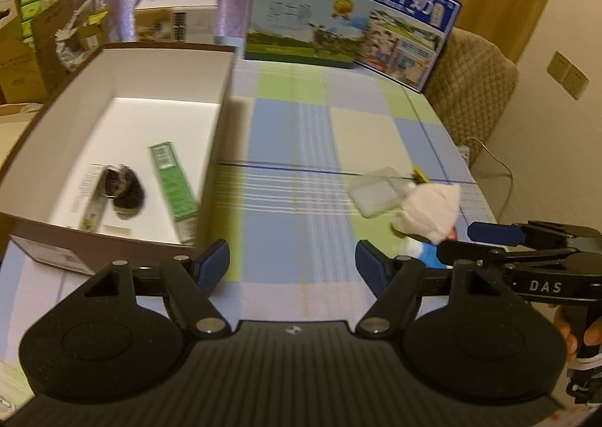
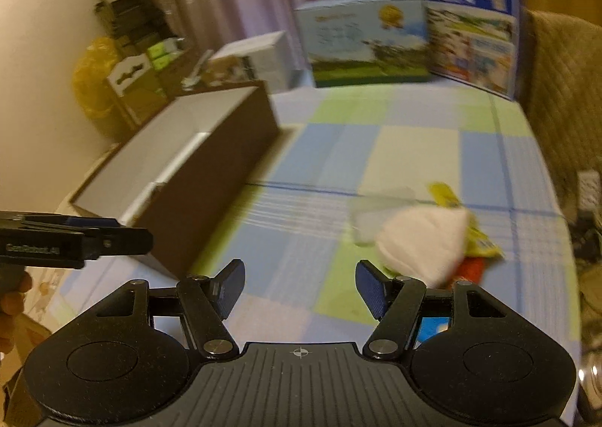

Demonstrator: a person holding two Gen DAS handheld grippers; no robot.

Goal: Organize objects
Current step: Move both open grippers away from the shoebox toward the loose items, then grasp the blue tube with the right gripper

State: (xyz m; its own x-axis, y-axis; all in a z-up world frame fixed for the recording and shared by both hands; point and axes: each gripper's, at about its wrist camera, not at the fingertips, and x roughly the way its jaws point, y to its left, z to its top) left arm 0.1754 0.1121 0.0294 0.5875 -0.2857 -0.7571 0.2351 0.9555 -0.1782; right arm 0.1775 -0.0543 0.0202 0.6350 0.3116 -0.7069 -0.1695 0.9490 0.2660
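Only the left wrist view looks down into the box (image 1: 49, 148): brown outside, white inside, sitting at the left side of the table (image 1: 293, 133). In it lie a green carton (image 1: 174, 190), a dark crumpled thing (image 1: 126, 190) and a pale tube (image 1: 92, 201) beside it. The right wrist view just gets the box's brown wall and a strip of white interior, contents hidden.

The right view gives a better look at the pile near the table's right edge: a white cloth (image 2: 421, 238) bunched up on top of a yellow packet (image 2: 478, 238), with something red (image 2: 472, 269) under it and a clear plastic lid (image 2: 370, 218) touching its left side. All of it is blurry.

Left gripper (image 1: 292, 267) has its fingers apart with nothing between them, hovering over the checked tablecloth just right of the box. Right gripper (image 2: 300, 287) is the same, fingers apart and empty, cloth pile just ahead to its right.

At the back stand two milk cartons (image 1: 308, 24) and a small white box (image 1: 177, 18).
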